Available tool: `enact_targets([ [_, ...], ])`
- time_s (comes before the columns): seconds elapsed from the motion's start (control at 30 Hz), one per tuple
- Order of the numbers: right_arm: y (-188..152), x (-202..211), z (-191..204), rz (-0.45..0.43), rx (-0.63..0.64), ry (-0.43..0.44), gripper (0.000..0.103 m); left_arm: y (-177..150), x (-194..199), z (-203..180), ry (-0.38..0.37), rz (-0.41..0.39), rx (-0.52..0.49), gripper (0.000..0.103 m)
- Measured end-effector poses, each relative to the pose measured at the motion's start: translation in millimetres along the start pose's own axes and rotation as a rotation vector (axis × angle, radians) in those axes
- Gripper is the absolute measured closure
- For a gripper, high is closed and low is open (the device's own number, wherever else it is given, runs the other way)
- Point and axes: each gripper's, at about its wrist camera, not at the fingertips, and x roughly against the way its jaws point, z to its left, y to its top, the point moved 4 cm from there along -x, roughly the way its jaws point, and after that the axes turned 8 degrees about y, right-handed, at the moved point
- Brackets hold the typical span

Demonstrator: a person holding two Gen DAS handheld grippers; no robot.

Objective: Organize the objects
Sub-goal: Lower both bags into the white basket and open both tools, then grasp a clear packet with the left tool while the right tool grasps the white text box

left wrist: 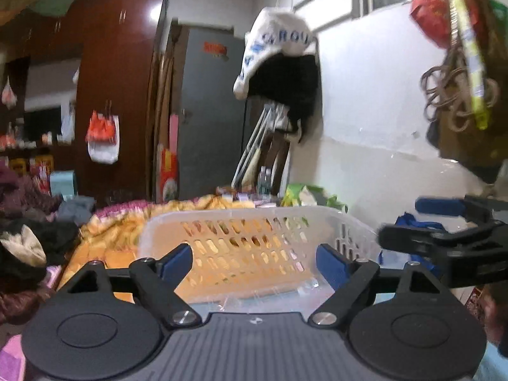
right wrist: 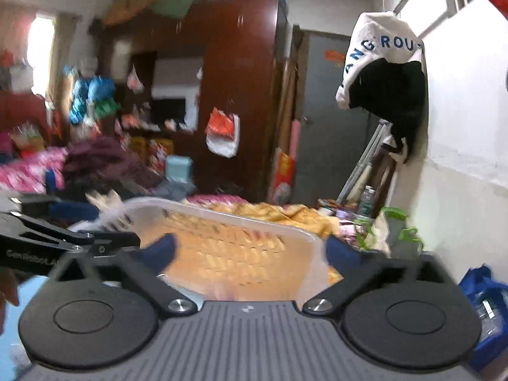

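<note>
A translucent white plastic basket [left wrist: 254, 219] with slotted walls lies on the yellow patterned bedding, right in front of both grippers; it looks empty. My left gripper [left wrist: 254, 262] is open and empty, its blue pads just above the basket's near side. The basket also shows in the right wrist view [right wrist: 222, 219], blurred. My right gripper [right wrist: 250, 252] is open and empty over its near edge. The right gripper appears at the right of the left wrist view [left wrist: 422, 222], beside the basket. The left gripper appears at the left of the right wrist view [right wrist: 63, 222].
Yellow bedding [left wrist: 108, 231] covers the bed. Dark clothes [left wrist: 28, 238] are piled at the left. A brown wardrobe [left wrist: 120, 79] and grey door [left wrist: 212, 111] stand behind. A white wall [left wrist: 381, 111] with a hanging hat [left wrist: 279, 60] is at right. Green bags [right wrist: 390, 231] lie by the wall.
</note>
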Motion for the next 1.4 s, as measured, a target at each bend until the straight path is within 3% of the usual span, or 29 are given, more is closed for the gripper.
enact_targets([
  [0.1,-27.3,41.2,-1.0,-0.009,-0.056,0.092,0.000,-23.7,46.8,-1.6,0.022,-0.029,-0.044,0.015],
  [0.3,-115.5,109.8,14.3,-0.019,-0.094,0.084,0.000,-93.5,114.5,-8.7,0.043,-0.086,-0.077,0.015],
  [0.4,-139.9,119.4,14.4,-0.032,-0.151,0.085,0.000,-104.6,115.9,-10.6,0.018,-0.060,-0.061,0.015],
  [0.5,-139.3,110.4,12.2,0.002,-0.150,0.099,0.000,-105.5,106.1,-6.5,-0.015,-0.029,-0.025,0.015],
  [0.67,-129.4,109.8,0.1,-0.033,-0.162,0.081,0.001,-101.4,91.9,16.5,0.006,-0.012,0.038,0.015],
  [0.8,-121.7,96.3,-23.7,0.003,-0.219,0.049,0.031,-90.9,73.0,37.3,0.004,0.031,0.092,0.015],
  [0.83,-121.4,92.6,-27.1,0.020,-0.228,0.057,0.032,-90.6,69.1,40.3,0.013,0.039,0.092,0.015],
  [1.03,-124.7,70.8,-32.6,0.078,-0.228,0.064,0.031,-90.3,49.1,55.7,-0.019,0.086,0.150,0.015],
  [1.13,-126.2,63.1,-35.4,0.108,-0.257,0.100,0.031,-92.1,37.5,51.9,-0.050,0.124,0.128,0.015],
  [1.2,-127.2,60.5,-32.9,0.113,-0.225,0.063,0.031,-94.2,31.6,46.8,-0.062,0.141,0.100,0.015],
  [1.4,-129.9,59.2,-28.1,0.132,-0.198,0.055,0.059,-101.0,21.5,40.9,-0.088,0.181,0.078,0.016],
])
